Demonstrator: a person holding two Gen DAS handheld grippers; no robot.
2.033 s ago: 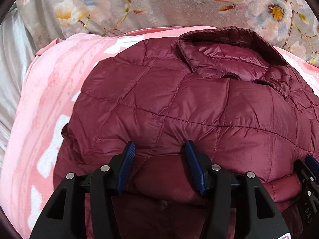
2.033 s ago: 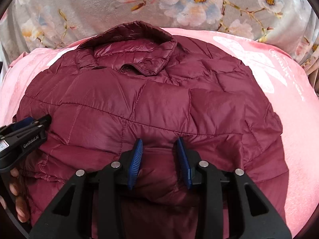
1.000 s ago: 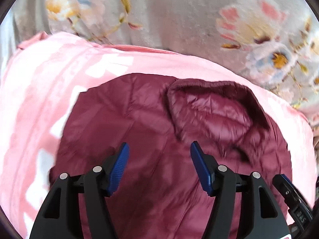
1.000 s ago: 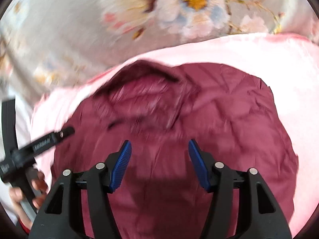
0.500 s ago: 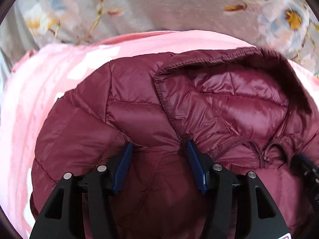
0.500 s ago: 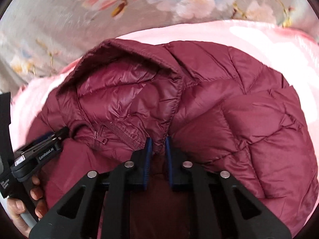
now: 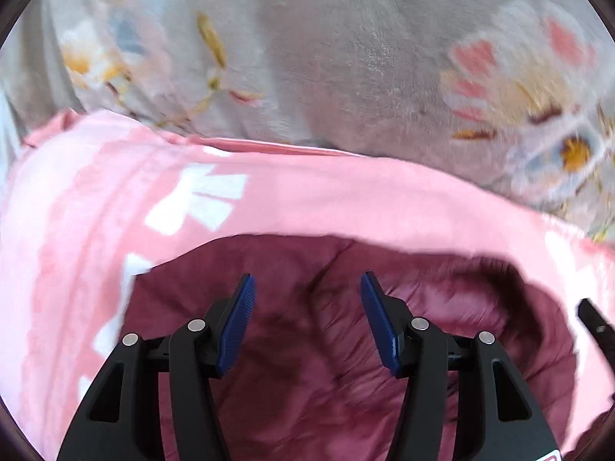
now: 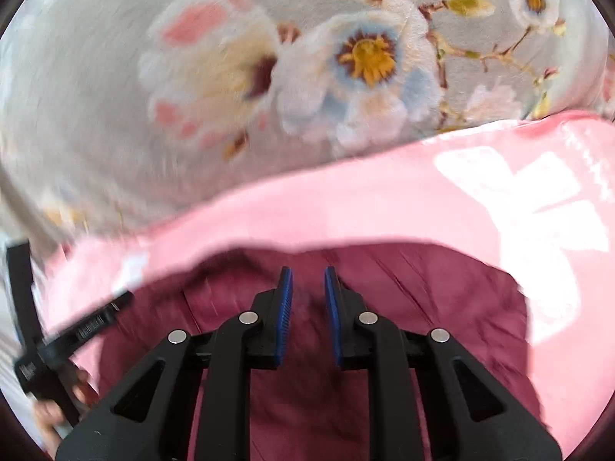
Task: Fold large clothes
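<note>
The maroon quilted jacket (image 7: 461, 299) lies on a pink blanket (image 7: 346, 199), and motion blur smears it in both views. My left gripper (image 7: 305, 280) hovers over the jacket's far part, open; the blue pads (image 7: 234, 322) show bare faces with no cloth pinched. In the right wrist view the jacket (image 8: 442, 288) fills the lower half. My right gripper (image 8: 307, 272) hangs just above it, its jaws opening to a narrow gap with no fabric caught between them. The left gripper (image 8: 77, 326) shows at the left edge, held by a hand (image 8: 57, 415).
A grey plush blanket with a flower print (image 7: 346, 57) spreads beyond the pink blanket and fills the upper half of both views (image 8: 365, 53). The pink blanket (image 8: 384, 207) carries white markings to the right of the jacket. The right gripper's tip (image 7: 594, 319) pokes in at the left wrist view's right edge.
Both grippers have drawn back and up from the jacket. The right gripper, shut on a fold by the collar half a second ago, has let go. More of the floral blanket shows.
</note>
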